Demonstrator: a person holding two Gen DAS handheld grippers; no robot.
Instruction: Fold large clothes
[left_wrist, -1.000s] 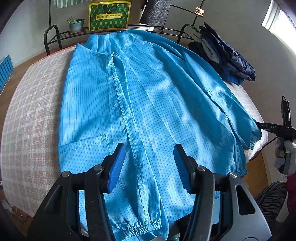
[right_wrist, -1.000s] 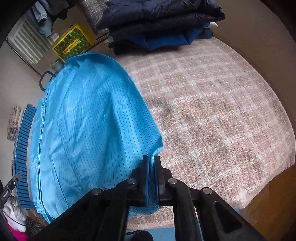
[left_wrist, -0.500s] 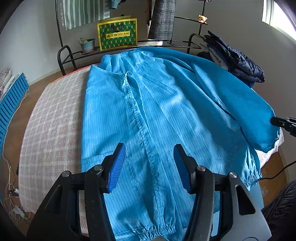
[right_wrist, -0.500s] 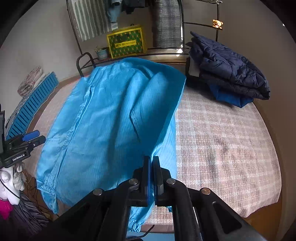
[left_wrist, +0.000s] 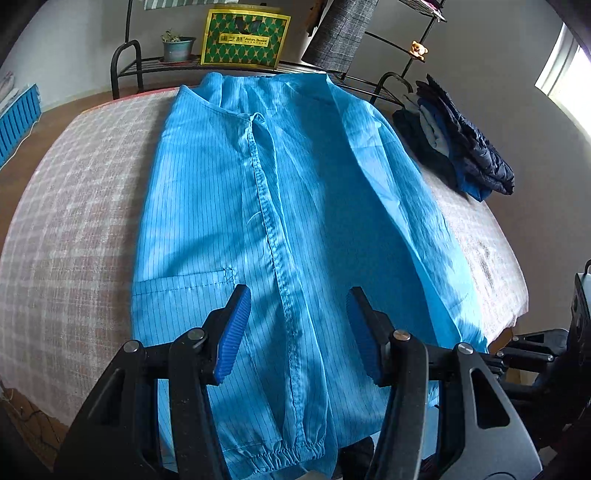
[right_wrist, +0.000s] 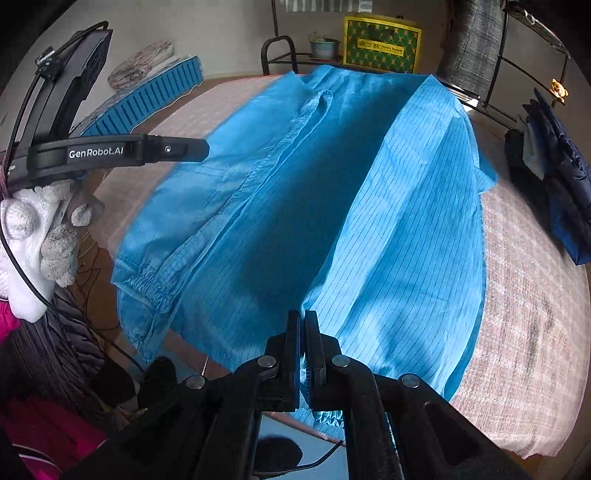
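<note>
Currently, the blue garment (left_wrist: 236, 206) is spread on the bed (left_wrist: 66, 221), its right side pinched in the closed right hand-held gripper (right_wrist: 303, 343) and being folded inward, while the left hand-held gripper (left_wrist: 299, 332) is held spread above the hem; next, the fold should be laid flat.

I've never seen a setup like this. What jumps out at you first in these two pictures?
The big bright blue striped coat dominates, spread front-up over a checked bedcover. The right gripper is clamped shut on the coat's right side, lifting it up over the front, while the left gripper hovers open above the hem. A stack of folded dark clothes sits at the bed's far right corner.
</note>
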